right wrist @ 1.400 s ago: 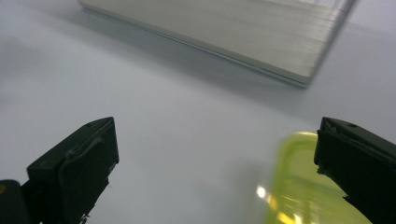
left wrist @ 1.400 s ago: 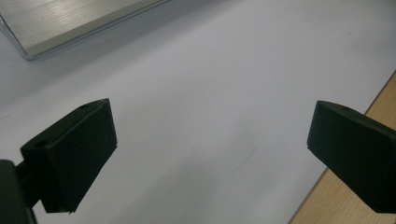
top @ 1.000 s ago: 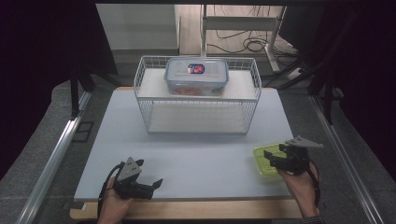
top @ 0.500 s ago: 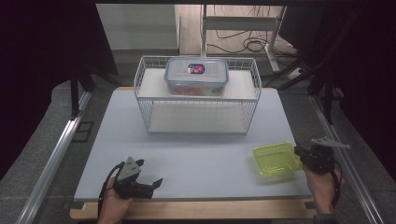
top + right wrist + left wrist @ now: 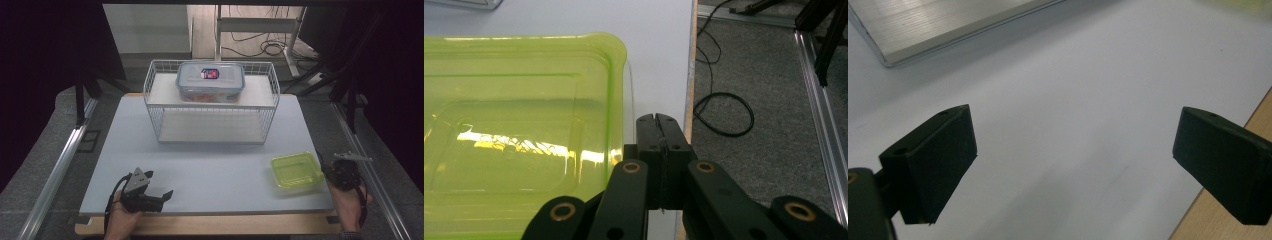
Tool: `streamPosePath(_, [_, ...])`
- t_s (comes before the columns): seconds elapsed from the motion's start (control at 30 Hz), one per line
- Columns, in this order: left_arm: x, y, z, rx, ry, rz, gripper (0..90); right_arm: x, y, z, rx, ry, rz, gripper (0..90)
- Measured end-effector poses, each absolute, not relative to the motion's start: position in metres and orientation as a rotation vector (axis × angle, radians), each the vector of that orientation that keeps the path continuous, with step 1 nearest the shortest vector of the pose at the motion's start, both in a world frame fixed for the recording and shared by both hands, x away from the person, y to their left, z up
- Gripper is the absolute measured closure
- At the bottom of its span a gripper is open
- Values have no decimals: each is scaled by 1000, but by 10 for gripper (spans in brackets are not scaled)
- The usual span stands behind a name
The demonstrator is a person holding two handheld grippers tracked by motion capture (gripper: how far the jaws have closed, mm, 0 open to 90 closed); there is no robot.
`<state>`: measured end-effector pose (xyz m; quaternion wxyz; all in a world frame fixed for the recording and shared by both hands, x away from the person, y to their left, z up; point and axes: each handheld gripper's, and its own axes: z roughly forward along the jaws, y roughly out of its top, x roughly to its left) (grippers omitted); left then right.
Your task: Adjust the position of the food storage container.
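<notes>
A translucent green plastic container (image 5: 296, 171) lies on the white board near its right front corner. My right gripper (image 5: 327, 171) sits just to its right at the board's edge, off the container. In the right gripper view the jaws of the right gripper (image 5: 658, 120) are shut together with nothing between them, and the green container (image 5: 519, 125) lies to their left. My left gripper (image 5: 164, 194) rests at the front left of the board. In its own view the left gripper (image 5: 1073, 145) stands wide open over bare board.
A white wire basket (image 5: 165, 125) stands at the back middle of the board (image 5: 210, 165). A clear lidded food box (image 5: 210, 81) sits on its top shelf. The wooden table edge (image 5: 210, 225) runs along the front. Cables (image 5: 724, 115) lie on the floor at the right.
My right gripper has moved from over the green container to its right side, and its jaws have closed empty. The container stays on the board. The left gripper has not moved.
</notes>
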<state>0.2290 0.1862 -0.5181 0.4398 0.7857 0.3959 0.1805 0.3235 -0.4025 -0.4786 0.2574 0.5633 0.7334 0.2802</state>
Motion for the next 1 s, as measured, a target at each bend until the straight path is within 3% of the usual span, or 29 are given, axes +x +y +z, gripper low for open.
streamPosePath(1.0, [230, 178, -523, 2061, 958, 408, 50, 317, -305, -486, 1364, 2322, 926, 889])
